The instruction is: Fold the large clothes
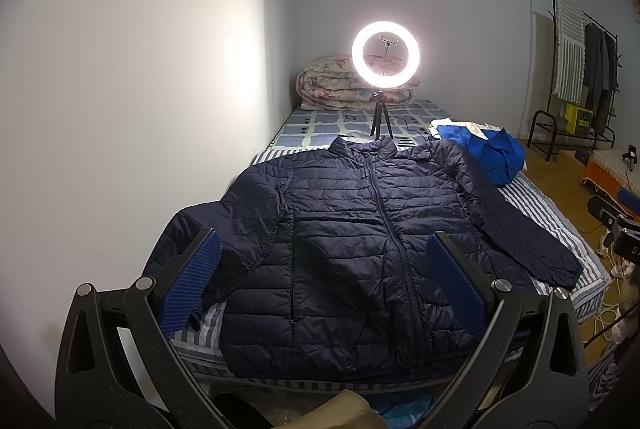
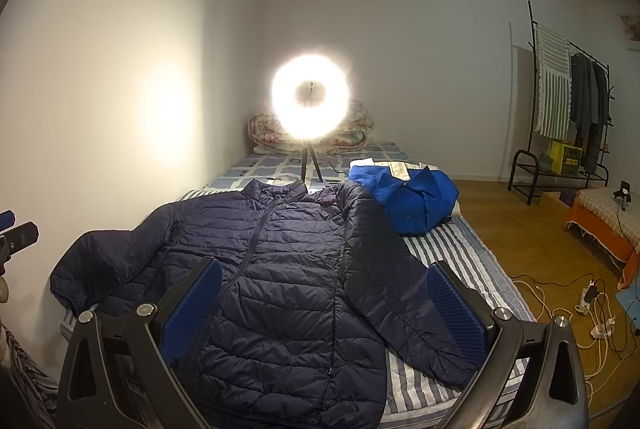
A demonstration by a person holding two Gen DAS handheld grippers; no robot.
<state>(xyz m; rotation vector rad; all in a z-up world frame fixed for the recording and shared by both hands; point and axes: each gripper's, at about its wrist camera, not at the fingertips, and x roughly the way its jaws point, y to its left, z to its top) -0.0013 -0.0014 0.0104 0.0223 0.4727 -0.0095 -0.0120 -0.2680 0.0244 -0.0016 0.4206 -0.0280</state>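
Note:
A dark navy quilted puffer jacket (image 1: 352,229) lies flat and zipped on the striped bed (image 1: 540,213), collar away from me, both sleeves spread out to the sides. It also shows in the right wrist view (image 2: 280,269). My left gripper (image 1: 324,257) is open and empty, held above the jacket's lower half. My right gripper (image 2: 324,281) is open and empty, above the jacket's hem and right sleeve (image 2: 400,289). Part of the left gripper shows at the left edge of the right wrist view (image 2: 16,233).
A blue and white garment (image 1: 488,149) lies bunched on the bed beside the jacket. A lit ring light on a tripod (image 1: 385,58) stands behind the collar, with a rolled quilt (image 1: 340,85) beyond. A wall runs along the left. Clothes rack (image 2: 568,101) and floor cables (image 2: 592,305) at right.

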